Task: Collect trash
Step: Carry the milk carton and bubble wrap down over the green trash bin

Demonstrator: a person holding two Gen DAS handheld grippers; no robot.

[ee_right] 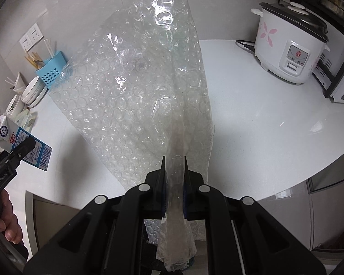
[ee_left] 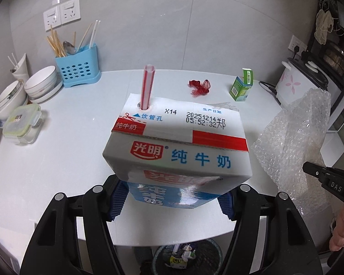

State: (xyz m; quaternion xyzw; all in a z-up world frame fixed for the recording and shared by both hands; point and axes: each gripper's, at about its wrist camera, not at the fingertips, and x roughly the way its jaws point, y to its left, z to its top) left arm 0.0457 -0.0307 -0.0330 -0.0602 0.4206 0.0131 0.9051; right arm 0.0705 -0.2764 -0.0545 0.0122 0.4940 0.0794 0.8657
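Reading "光明 纯牛奶" in red and blue, the milk carton point(ee_left: 172, 151) also carries a stamped "X14" and "20251214 05:52:32" on its top, beside a red-striped straw point(ee_left: 147, 87) standing in the hole marked "饮管孔". The left gripper point(ee_left: 172, 202) clamps this carton between its blue pads, jaws fairly wide, holding it above the white table point(ee_left: 68, 160) with a trash basket point(ee_left: 188, 255) showing below the table edge. The right gripper point(ee_right: 174, 183), lettered "DAS" on its side, is pinched nearly closed on a sheet of clear bubble wrap point(ee_right: 137, 91) lifted over the table. A small green box point(ee_left: 240, 88) and red netting point(ee_left: 199, 86) lie farther back.
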